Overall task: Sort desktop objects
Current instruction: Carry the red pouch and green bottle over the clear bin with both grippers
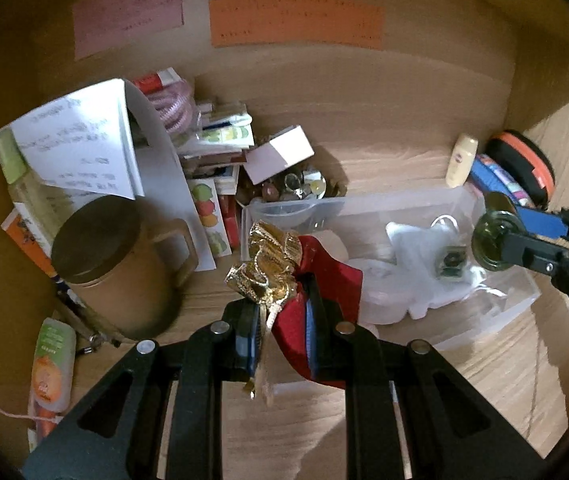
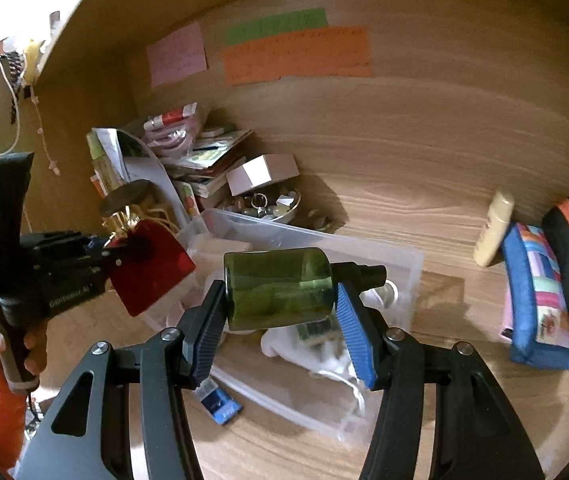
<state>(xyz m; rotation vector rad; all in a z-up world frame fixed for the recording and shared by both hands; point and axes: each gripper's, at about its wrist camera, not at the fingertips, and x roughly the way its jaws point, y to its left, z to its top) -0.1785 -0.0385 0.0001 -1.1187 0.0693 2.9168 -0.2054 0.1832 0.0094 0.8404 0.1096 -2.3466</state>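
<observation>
Carried sideways above the bin (image 2: 412,258), the bottle (image 2: 278,286) clamped in the right gripper (image 2: 280,322) could slip, while the left gripper (image 1: 280,320), pinched on a pouch (image 1: 324,264), might snag its gold trim.

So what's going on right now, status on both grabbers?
Left gripper shut on red pouch. Right gripper shut on green bottle, sideways. Both over clear bin. Nothing blocking.

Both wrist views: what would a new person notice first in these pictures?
Most striking is the dark green bottle, held sideways in the right gripper above the clear plastic bin. Next comes the red pouch with gold ribbon, clamped in the left gripper near the brown lidded mug. Behind, pink, green and orange paper notes are stuck on the wooden back wall.
</observation>
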